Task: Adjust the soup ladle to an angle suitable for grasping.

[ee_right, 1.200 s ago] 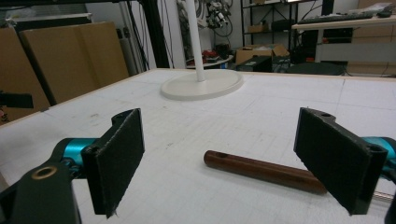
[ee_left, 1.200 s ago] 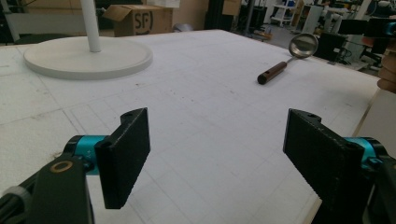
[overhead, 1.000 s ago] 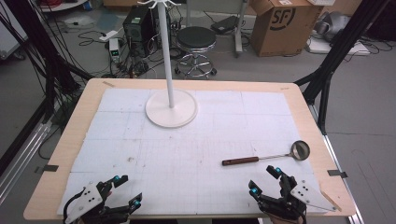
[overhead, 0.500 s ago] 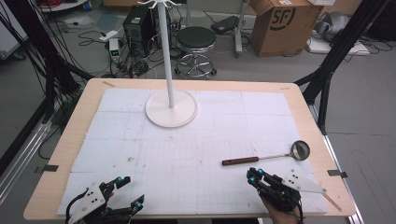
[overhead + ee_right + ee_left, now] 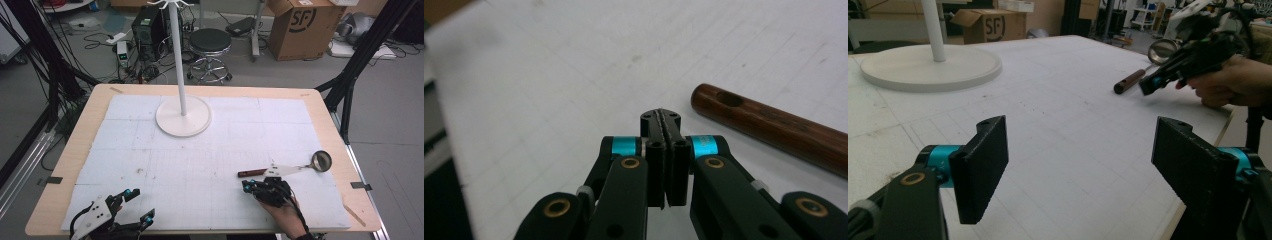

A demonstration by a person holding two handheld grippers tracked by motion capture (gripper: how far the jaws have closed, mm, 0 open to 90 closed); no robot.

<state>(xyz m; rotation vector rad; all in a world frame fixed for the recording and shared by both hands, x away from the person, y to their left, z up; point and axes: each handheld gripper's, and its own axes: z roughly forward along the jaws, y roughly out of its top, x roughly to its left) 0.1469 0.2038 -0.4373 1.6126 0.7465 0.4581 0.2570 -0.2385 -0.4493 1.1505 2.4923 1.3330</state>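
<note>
A ladle (image 5: 320, 161) with a dark wooden handle lies on the white mat (image 5: 200, 165) at the right. My right gripper (image 5: 246, 186) is just below the handle's end without touching it. Its jaws have just been closing and are now shut, pad against pad, with nothing between them. In the right gripper view the shut tips (image 5: 660, 116) sit left of the handle (image 5: 769, 127). My left gripper (image 5: 140, 205) rests open at the table's front left. Its own view shows the wide-apart jaws (image 5: 1080, 170) with nothing between them, and the right gripper (image 5: 1148, 86) next to the ladle handle (image 5: 1129, 81).
A white stand with a round base (image 5: 183, 117) rises at the back middle of the mat. The mat covers a wooden table (image 5: 85, 130). Behind the table are a stool (image 5: 210, 45), a cardboard box (image 5: 305, 25) and cables on the floor.
The right gripper slid left and forward from the front right corner to the ladle handle's end, and its jaws went from open to shut. The left gripper stayed put.
</note>
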